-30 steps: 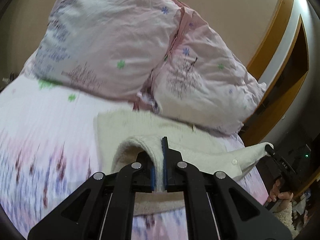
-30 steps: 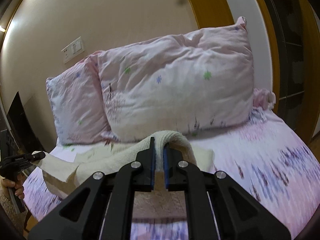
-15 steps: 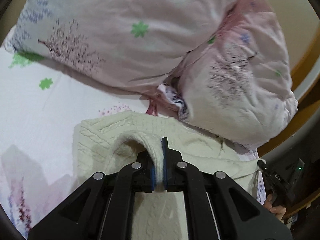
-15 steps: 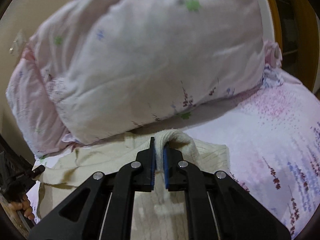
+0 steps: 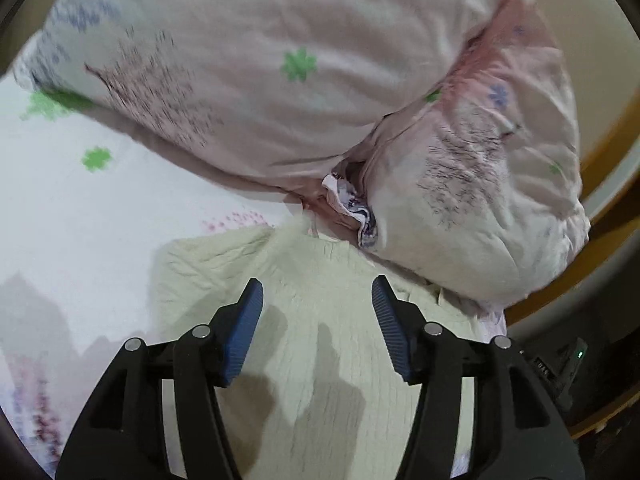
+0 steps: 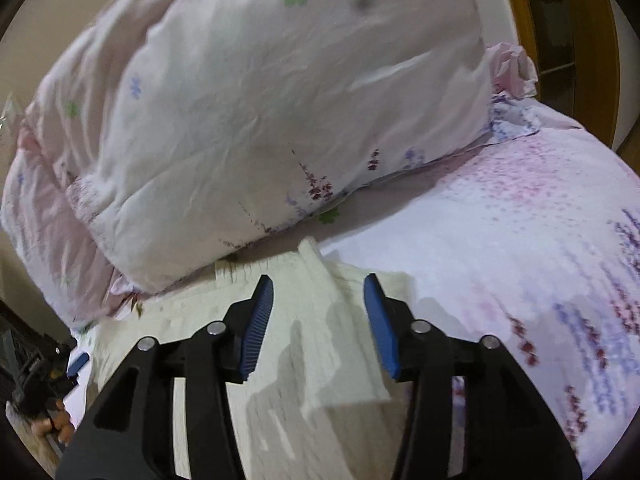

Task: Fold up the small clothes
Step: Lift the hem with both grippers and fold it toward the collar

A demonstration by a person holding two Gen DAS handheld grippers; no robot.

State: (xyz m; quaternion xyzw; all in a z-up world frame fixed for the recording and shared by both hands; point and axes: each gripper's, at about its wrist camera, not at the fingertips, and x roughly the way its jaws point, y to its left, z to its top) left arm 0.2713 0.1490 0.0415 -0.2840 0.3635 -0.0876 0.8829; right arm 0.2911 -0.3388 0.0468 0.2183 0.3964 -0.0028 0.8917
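A cream cable-knit garment (image 5: 320, 320) lies flat on the floral bed sheet (image 5: 80, 200), its far edge close to the pillows. It also shows in the right wrist view (image 6: 320, 320). My left gripper (image 5: 317, 292) is open just above the garment, holding nothing. My right gripper (image 6: 319, 292) is open too, just above the garment's right part, holding nothing. The left gripper's blue pad (image 6: 78, 362) shows at the left edge of the right wrist view.
Two pink floral pillows (image 5: 280, 60) (image 5: 480, 180) lean at the head of the bed, just beyond the garment. A wooden door frame (image 6: 520, 0) stands to the right. The sheet extends to the right of the garment (image 6: 520, 240).
Both grippers moved toward the pillows and lowered the garment edge onto the bed. Both then opened and let go of the garment, which now lies flat.
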